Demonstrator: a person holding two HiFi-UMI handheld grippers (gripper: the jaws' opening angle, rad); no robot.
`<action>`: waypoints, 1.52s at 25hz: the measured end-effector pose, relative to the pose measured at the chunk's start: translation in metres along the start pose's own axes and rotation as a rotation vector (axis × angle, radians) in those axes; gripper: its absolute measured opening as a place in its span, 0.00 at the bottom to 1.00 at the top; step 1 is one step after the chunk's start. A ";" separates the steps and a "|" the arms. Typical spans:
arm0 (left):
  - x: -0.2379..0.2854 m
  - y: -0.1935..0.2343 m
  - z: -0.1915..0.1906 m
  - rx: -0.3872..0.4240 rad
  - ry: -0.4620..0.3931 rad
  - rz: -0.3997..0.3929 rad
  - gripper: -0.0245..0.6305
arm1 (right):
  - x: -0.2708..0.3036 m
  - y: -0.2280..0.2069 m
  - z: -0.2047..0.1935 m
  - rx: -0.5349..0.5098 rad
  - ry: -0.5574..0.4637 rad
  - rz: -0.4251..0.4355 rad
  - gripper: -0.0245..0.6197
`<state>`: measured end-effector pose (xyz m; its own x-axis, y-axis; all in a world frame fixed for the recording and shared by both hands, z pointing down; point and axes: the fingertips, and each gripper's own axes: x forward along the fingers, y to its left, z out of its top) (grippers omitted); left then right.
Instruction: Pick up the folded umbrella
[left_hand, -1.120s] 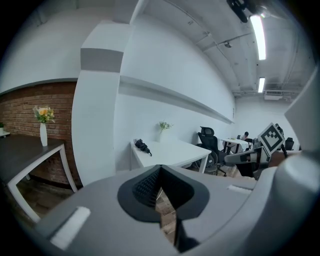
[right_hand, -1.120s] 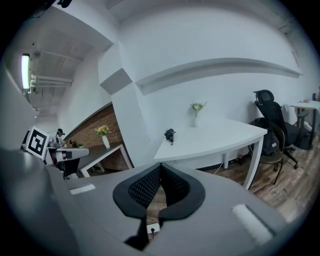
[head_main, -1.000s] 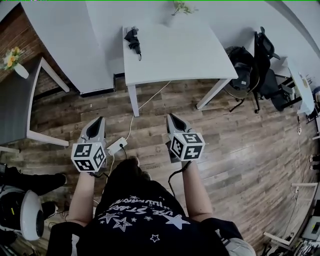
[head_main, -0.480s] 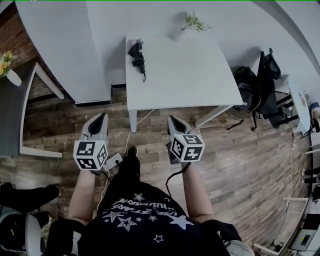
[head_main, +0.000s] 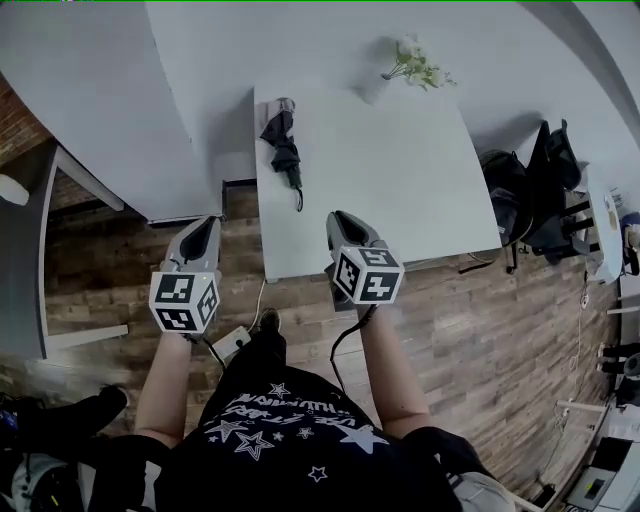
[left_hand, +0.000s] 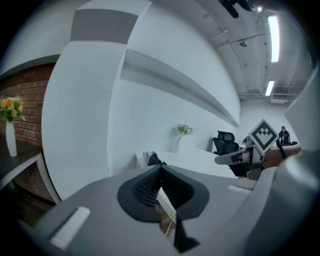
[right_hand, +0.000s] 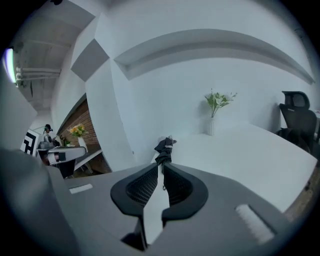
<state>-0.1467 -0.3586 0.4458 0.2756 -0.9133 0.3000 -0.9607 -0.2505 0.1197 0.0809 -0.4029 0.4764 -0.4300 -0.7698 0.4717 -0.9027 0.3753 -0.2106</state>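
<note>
The folded black umbrella (head_main: 283, 143) lies on the white table (head_main: 400, 180) near its left edge, handle and strap toward me. It shows beyond the jaw tips in the left gripper view (left_hand: 155, 160) and the right gripper view (right_hand: 163, 149). My left gripper (head_main: 203, 225) hangs over the floor left of the table's near corner, its tips (left_hand: 160, 169) touching with nothing in them. My right gripper (head_main: 338, 218) is above the table's front edge, well short of the umbrella. Its jaws (right_hand: 161, 167) are opening, a thin slit between them, with nothing held.
A vase of flowers (head_main: 410, 68) stands at the table's far edge. A white wall block (head_main: 100, 100) rises to the left. Black office chairs (head_main: 540, 190) are to the right. A power strip (head_main: 232, 343) and cable lie on the wooden floor by my feet.
I have walked toward the table. Both grippers moved forward: the right one now reaches over the table's front edge and the umbrella is closer.
</note>
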 end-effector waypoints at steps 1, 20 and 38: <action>0.010 0.005 0.001 -0.003 0.006 -0.001 0.04 | 0.013 -0.001 0.005 0.004 0.007 -0.001 0.13; 0.128 0.080 -0.022 -0.084 0.124 0.031 0.04 | 0.209 -0.007 0.009 0.013 0.208 -0.004 0.55; 0.157 0.109 -0.042 -0.111 0.174 0.044 0.04 | 0.295 -0.009 -0.018 -0.082 0.378 -0.103 0.58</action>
<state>-0.2072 -0.5158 0.5455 0.2442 -0.8511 0.4648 -0.9650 -0.1659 0.2032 -0.0377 -0.6240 0.6326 -0.2878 -0.5667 0.7720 -0.9300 0.3578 -0.0841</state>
